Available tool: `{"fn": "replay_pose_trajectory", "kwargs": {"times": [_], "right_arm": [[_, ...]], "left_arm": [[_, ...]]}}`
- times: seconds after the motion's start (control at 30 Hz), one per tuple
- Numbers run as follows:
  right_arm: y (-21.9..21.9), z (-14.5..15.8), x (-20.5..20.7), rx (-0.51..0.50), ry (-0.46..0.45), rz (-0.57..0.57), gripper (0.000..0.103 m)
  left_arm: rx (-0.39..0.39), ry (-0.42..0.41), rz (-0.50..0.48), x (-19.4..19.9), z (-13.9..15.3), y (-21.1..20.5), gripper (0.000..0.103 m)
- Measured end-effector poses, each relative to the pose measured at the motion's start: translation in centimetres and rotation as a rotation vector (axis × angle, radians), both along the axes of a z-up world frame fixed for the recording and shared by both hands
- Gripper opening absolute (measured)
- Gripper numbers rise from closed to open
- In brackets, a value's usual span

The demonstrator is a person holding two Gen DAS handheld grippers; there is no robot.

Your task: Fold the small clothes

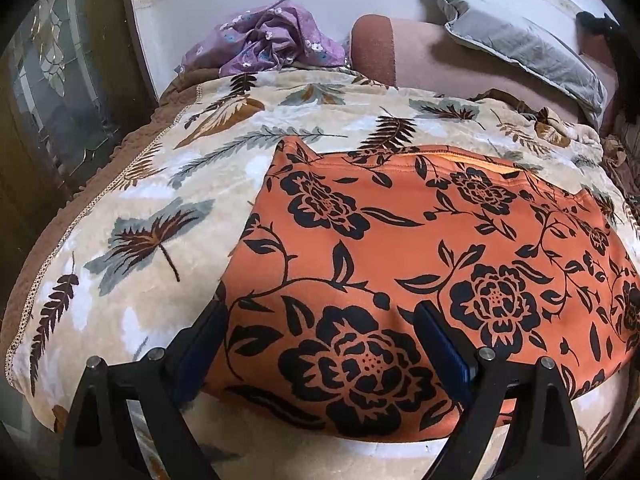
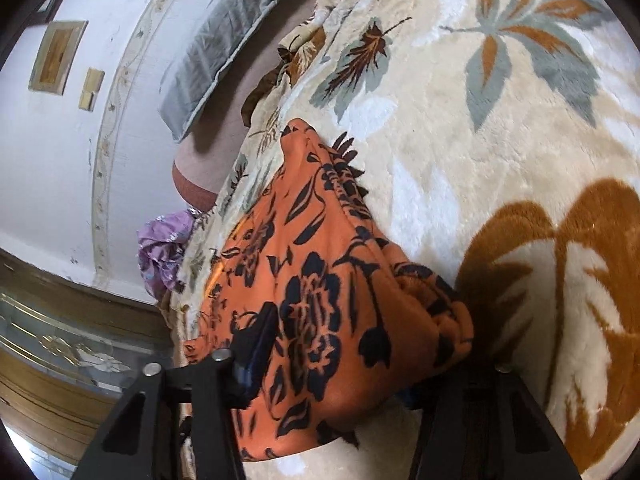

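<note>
An orange garment with black flowers [image 1: 420, 248] lies spread on a cream leaf-patterned blanket [image 1: 132, 208]. My left gripper [image 1: 320, 320] is open, its two fingers wide apart over the garment's near left corner, one finger at the cloth's left edge. In the right wrist view the same garment [image 2: 320, 280] is bunched between my right gripper's [image 2: 360, 344] fingers. The left finger [image 2: 256, 344] presses on the cloth; the right finger is hidden under the fabric. I cannot tell how far the jaws are closed.
A crumpled purple floral garment [image 1: 268, 36] lies at the blanket's far edge by the white wall. A grey pillow [image 1: 520, 44] rests on a brown-pink bolster [image 1: 400, 52]. A dark wooden cabinet with glass [image 1: 52, 80] stands at left.
</note>
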State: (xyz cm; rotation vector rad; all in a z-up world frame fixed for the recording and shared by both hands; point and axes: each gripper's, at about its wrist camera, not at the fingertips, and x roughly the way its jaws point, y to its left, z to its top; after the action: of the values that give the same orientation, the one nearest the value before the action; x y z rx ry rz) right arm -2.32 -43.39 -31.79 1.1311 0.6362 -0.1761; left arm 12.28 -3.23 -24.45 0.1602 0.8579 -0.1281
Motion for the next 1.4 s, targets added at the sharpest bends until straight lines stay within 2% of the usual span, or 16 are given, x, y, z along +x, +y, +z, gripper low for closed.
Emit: {"fn": "replay_pose_trajectory", "kwargs": {"times": [0.07, 0.23, 0.43, 0.53, 0.63, 0.77, 0.9, 0.97, 1.03, 1.1, 1.13, 1.17, 1.2, 1.3, 1.33, 1.4], "right_arm": [[0.0, 0.0, 0.1, -0.022, 0.013, 0.003, 0.03], [1.8, 3.1, 1.4, -0.177, 0.064, 0.03, 0.018], [8.2, 12.4, 4.7, -0.396, -0.011, 0.145, 0.015], [13.1, 16.0, 7.0, -0.444, -0.065, 0.234, 0.015], [18.5, 17.9, 9.2, -0.454, -0.111, 0.324, 0.015], [25.8, 17.2, 11.8, -0.441, -0.116, 0.455, 0.015], [32.2, 11.6, 14.7, -0.355, -0.02, 0.616, 0.016], [34.1, 9.0, 15.7, -0.314, 0.054, 0.686, 0.021], [34.7, 8.1, 15.3, -0.326, 0.039, 0.687, 0.025], [33.9, 8.7, 14.2, -0.266, -0.053, 0.726, 0.047], [33.3, 8.9, 14.1, -0.198, -0.086, 0.755, 0.076], [32.5, 9.3, 13.6, -0.13, -0.123, 0.778, 0.084], [31.9, 10.0, 12.9, -0.104, -0.158, 0.807, 0.084], [29.5, 12.1, 10.4, -0.163, -0.237, 0.835, 0.084], [28.6, 12.5, 9.5, -0.196, -0.256, 0.811, 0.082], [26.0, 13.0, 7.8, -0.3, -0.247, 0.727, 0.07]], "left_arm": [[0.007, 0.01, 0.005, 0.1, -0.1, 0.1, 0.094], [-0.028, 0.018, 0.052, 0.6, 0.4, 2.3, 0.094], [-0.089, 0.047, 0.185, 1.6, 1.0, 7.9, 0.094], [-0.134, 0.047, 0.254, 1.7, 1.6, 11.0, 0.094], [-0.165, 0.034, 0.341, 1.6, 2.1, 14.3, 0.094], [-0.148, 0.011, 0.437, 1.4, 2.4, 18.2, 0.094], [-0.147, 0.009, 0.51, 1.0, 1.9, 21.4, 0.094], [-0.14, 0.021, 0.515, 1.0, 1.6, 22.0, 0.094], [-0.129, 0.027, 0.508, 0.9, 1.3, 22.2, 0.094], [-0.122, 0.016, 0.499, 0.7, 1.4, 22.1, 0.094], [-0.126, 0.01, 0.493, 0.7, 1.5, 21.9, 0.094], [-0.133, 0.0, 0.485, 0.6, 1.8, 21.6, 0.094], [-0.143, -0.019, 0.471, 0.5, 2.2, 21.2, 0.094], [-0.178, -0.086, 0.411, 0.0, 3.5, 19.6, 0.094], [-0.186, -0.107, 0.386, -0.2, 3.9, 18.8, 0.094], [-0.201, -0.157, 0.308, -0.8, 4.7, 17.0, 0.094]]}}
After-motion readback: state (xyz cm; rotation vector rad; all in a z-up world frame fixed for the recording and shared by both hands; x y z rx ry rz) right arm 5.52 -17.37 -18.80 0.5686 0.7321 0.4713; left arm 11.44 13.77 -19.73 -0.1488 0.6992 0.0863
